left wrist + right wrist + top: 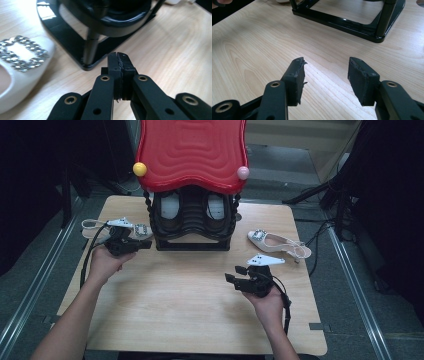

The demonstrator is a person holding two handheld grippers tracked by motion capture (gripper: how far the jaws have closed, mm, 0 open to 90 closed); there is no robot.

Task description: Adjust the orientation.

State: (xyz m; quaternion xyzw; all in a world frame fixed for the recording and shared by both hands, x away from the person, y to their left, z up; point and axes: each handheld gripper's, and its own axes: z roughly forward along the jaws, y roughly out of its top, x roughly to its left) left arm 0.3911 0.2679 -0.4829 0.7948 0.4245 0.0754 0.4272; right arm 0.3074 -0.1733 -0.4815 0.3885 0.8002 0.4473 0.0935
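With its jaws pressed together on nothing, the left gripper (119,58) should reopen before straddling the white buckled shoe (17,65), while the right gripper (325,75) waits half open and empty

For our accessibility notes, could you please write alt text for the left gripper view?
The left gripper, shut on nothing, hovers over a wooden table in front of a black rack's base. A white shoe with a sparkly buckle lies at the left.

text: none legible | labels: none | brands: none | numbers: none
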